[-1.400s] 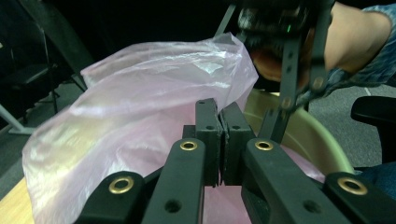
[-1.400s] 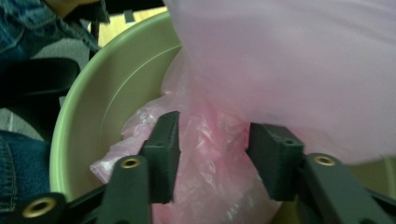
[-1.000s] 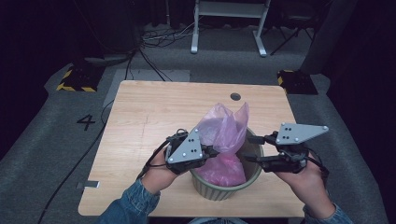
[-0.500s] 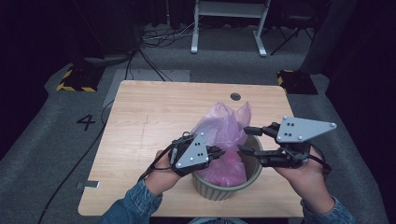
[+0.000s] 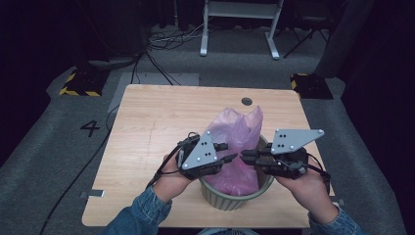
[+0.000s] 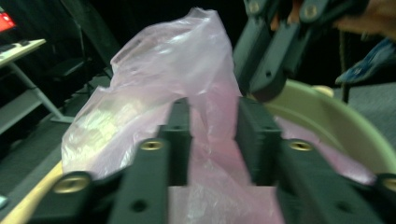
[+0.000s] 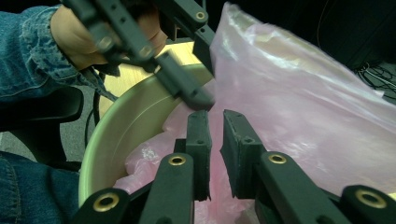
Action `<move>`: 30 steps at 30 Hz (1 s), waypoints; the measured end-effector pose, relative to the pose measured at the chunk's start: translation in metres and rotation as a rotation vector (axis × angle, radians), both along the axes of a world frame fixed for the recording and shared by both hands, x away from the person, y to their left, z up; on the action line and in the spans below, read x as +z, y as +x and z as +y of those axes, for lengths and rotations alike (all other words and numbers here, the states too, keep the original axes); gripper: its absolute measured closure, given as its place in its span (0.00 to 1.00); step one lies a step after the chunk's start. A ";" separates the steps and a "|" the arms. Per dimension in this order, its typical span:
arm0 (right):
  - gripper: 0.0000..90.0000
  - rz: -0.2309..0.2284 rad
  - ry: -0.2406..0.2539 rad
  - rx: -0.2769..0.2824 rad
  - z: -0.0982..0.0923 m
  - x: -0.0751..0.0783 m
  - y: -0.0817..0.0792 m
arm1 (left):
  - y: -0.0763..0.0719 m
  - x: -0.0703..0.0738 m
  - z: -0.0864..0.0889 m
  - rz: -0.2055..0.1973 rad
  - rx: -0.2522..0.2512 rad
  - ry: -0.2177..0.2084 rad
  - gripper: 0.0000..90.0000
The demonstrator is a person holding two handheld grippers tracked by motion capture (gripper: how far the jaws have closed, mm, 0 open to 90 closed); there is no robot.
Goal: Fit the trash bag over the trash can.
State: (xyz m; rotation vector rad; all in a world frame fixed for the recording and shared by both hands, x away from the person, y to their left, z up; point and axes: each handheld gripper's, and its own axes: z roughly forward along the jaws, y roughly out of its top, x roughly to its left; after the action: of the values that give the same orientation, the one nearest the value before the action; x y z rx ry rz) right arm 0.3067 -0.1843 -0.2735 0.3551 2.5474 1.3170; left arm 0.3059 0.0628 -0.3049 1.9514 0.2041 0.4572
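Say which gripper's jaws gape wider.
The left gripper: its jaws, just opening, stand wide around the bag. The right gripper, jaws just closing, shows a slit; bag in it unclear.

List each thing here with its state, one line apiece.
Pink bag: crumpled, standing up out of the bin.
Green bin: upright on the table.
Left gripper: jaws just opening, bag between them.
Right gripper: jaws just closing, narrow gap, at the bag.

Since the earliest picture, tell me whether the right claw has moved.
Yes. The right claw shifted left, from beyond the green bin's right rim to above it.
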 end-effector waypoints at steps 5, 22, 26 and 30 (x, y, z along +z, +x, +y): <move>0.81 -0.008 0.031 -0.009 -0.007 0.004 -0.001 | 0.001 -0.003 -0.003 0.038 -0.020 0.022 0.99; 0.64 -0.014 0.133 -0.040 -0.012 0.027 -0.001 | -0.010 -0.009 -0.014 -0.023 -0.026 0.094 1.00; 0.64 0.026 0.134 -0.031 -0.004 0.023 0.001 | -0.011 -0.009 -0.015 -0.033 -0.024 0.101 1.00; 0.68 0.064 0.123 -0.025 0.002 0.017 0.005 | -0.011 -0.010 -0.015 -0.032 -0.020 0.098 1.00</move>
State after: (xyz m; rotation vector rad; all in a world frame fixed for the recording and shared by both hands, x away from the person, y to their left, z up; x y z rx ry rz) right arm 0.3115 -0.1819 -0.2562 0.4592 2.5100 1.4803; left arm 0.2949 0.0475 -0.3147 2.0384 0.1433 0.4929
